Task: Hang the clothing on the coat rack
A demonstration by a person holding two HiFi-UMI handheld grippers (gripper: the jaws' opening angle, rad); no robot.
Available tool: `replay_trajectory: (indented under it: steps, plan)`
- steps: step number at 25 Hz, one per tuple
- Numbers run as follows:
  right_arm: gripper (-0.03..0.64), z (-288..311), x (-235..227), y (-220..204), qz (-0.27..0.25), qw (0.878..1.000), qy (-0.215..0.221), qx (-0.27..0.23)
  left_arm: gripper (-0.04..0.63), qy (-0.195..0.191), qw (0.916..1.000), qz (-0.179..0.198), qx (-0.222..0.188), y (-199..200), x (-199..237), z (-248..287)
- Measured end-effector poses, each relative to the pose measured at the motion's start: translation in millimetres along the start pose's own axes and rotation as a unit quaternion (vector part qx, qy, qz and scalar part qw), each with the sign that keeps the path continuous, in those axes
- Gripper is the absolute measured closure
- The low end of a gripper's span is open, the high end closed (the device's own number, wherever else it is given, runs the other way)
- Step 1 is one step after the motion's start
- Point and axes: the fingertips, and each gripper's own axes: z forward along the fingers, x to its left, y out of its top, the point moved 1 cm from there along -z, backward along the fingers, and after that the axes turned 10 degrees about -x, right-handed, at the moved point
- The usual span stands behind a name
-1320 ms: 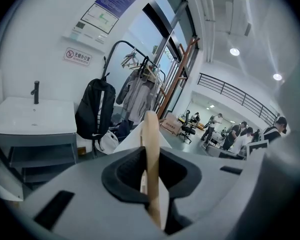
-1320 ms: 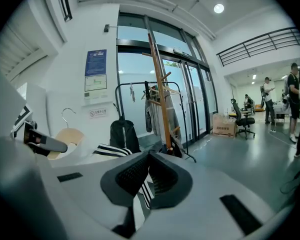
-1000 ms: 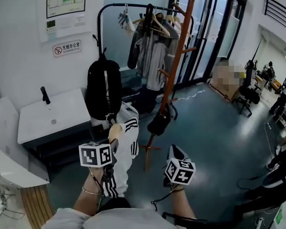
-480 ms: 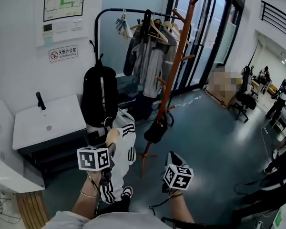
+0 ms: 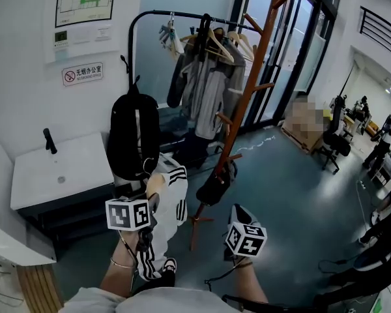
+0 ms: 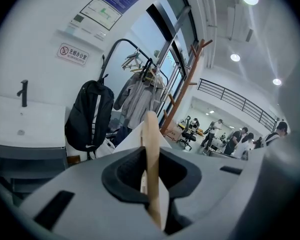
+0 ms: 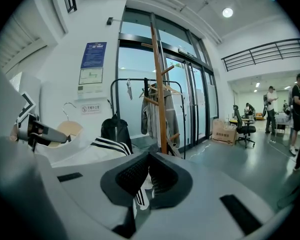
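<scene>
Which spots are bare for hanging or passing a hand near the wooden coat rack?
Free: the upper pegs of the wooden coat rack, above the black bag on a low peg; the floor right of it. Crowded: the black rail behind, full of jackets.

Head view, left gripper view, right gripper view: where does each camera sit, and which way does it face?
Head view: on the person's head, facing down at the coat rack; forearms, left gripper and right gripper show.
Left gripper view: on the left gripper, facing the backpack; its fingers clamp a wooden hanger.
Right gripper view: on the right gripper, facing the coat rack; its fingers show.
Both gripper views share coat rack and backpack.
</scene>
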Motion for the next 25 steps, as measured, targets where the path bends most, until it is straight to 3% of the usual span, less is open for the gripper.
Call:
replay_trajectory:
  steps: [12, 25]
  plan:
    - [0.594, 63, -34, 19, 0.007, 1.0, -0.03, -0.002, 0.534, -0.01, 0.9992, 0.028, 0.029, 26, 6, 81]
    - [0.594, 142, -63, 40, 0.006, 0.999, -0.045, -0.01, 0.537, -0.026, 0.9978, 0.053, 0.029, 57, 14, 171]
